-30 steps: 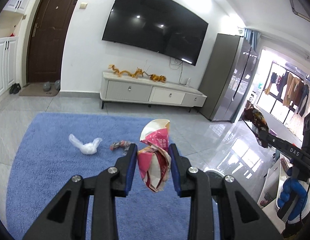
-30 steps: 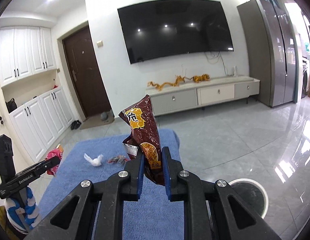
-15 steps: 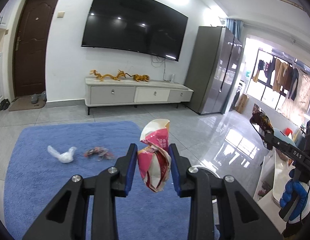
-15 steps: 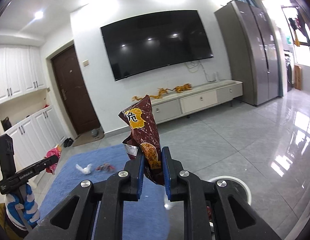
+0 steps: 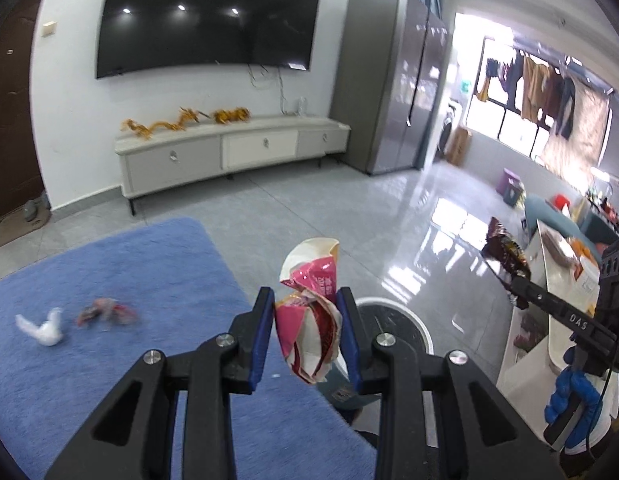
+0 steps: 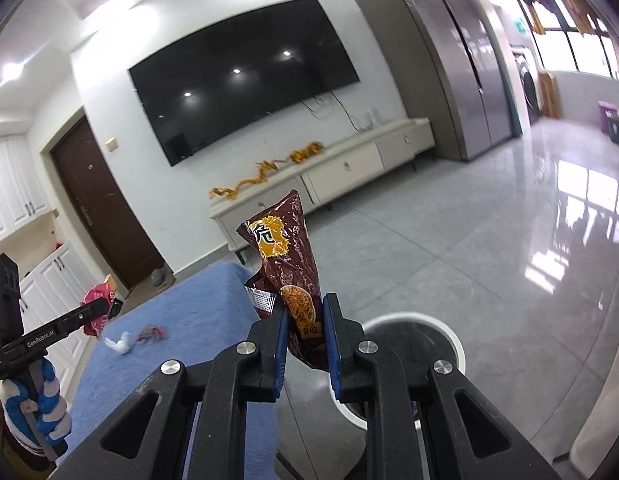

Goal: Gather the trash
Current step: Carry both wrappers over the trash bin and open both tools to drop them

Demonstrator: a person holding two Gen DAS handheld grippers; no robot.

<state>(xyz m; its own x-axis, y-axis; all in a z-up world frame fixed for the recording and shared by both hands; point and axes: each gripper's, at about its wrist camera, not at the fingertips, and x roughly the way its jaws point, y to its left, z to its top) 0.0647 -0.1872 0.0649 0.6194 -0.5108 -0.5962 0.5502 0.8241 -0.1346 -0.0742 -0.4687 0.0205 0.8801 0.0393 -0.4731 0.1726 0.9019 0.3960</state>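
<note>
The left gripper is clamped on a crumpled pink-and-white wrapper, which stands up between the blue pads and hangs a little below them. The right gripper is closed on a brown snack bag — the bag rises upright out of the jaws, its torn silver edge showing on the left side.

Just beyond both sets of fingers sits a round bin with a white rim on the grey tile floor, partly hidden behind the grippers; in the left wrist view its rim shows right behind the pink wrapper. Beside it lies the blue rug.

Farther out on the rug rest a crumpled white tissue and, just beside it, a small reddish wrapper — both blurred.

Against the far wall stand a low TV cabinet with golden dragon ornaments on top, a large wall-mounted TV above, and a tall grey refrigerator to its right.
</note>
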